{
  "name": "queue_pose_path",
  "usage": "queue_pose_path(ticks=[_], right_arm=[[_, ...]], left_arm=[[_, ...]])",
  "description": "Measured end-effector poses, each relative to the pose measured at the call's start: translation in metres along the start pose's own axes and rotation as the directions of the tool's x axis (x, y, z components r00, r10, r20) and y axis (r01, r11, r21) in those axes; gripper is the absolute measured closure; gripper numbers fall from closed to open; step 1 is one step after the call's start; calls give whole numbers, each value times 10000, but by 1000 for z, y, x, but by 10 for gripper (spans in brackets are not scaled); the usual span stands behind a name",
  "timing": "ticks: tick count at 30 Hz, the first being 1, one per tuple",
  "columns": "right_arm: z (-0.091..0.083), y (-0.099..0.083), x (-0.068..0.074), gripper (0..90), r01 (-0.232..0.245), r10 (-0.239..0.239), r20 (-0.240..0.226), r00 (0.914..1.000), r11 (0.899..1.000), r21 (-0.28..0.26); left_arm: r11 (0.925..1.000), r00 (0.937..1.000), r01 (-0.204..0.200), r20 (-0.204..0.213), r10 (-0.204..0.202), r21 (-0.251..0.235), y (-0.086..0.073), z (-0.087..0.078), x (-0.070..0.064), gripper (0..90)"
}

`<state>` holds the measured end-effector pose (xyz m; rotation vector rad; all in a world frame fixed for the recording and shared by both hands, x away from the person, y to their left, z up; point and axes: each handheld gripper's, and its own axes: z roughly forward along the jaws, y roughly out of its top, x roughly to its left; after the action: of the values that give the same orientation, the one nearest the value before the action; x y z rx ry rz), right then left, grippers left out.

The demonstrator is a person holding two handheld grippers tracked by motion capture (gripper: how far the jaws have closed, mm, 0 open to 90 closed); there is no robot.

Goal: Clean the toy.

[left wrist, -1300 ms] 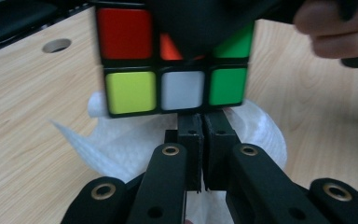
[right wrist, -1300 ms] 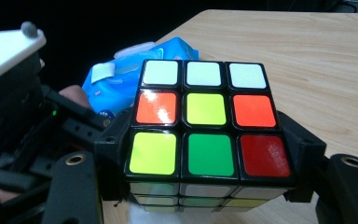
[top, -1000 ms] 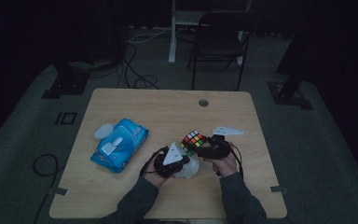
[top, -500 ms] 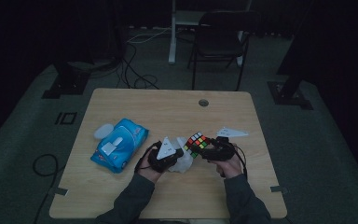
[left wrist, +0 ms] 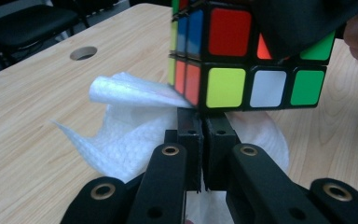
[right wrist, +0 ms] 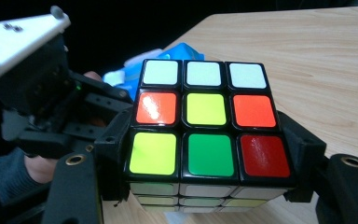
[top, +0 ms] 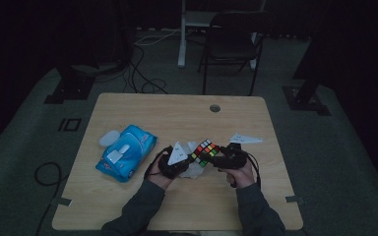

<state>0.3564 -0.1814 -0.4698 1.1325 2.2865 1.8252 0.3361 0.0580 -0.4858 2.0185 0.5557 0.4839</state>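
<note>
Fingers (right wrist: 303,140) of the right gripper (right wrist: 205,154) clamped on either side of the puzzle cube (right wrist: 205,126), lifted just above the table (top: 142,105). Left gripper (left wrist: 200,135) pinched closed on the white wipe (left wrist: 126,135), directly beneath the cube; cube's top cut off in the left gripper view. Farther left of the cube, a blue wipes packet (top: 125,151), contents hidden. Right of the cube, a white paper scrap (top: 246,138).
</note>
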Motion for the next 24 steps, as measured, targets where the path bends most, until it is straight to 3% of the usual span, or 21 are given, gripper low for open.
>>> queue_pose_path(ticks=[8, 11, 15, 19, 24], right_arm=[[3, 4, 2, 338, -304, 292, -429, 9987, 9992, -255], [3, 4, 1, 338, -404, 391, -390, 9985, 9987, -325], [3, 4, -1, 338, -449, 444, -141, 9989, 9982, -405], [3, 4, -1, 338, -198, 210, 384, 9990, 9993, -324], [4, 4, 2, 338, 110, -86, 1168, 9931, 9997, -197]], left_arm=[[9999, 9995, -156, 269, 155, 19, 2, 7, -8, 883], [9996, 9986, -267, 465, 265, 26, 3, 9, -14, 883], [9995, 9975, -328, 631, 330, -44, 3, 9, -20, 883], [9992, 9973, -408, 604, 409, -35, 2, 7, -24, 882], [9993, 9982, -371, 476, 374, -70, -1, 4, -29, 882]])
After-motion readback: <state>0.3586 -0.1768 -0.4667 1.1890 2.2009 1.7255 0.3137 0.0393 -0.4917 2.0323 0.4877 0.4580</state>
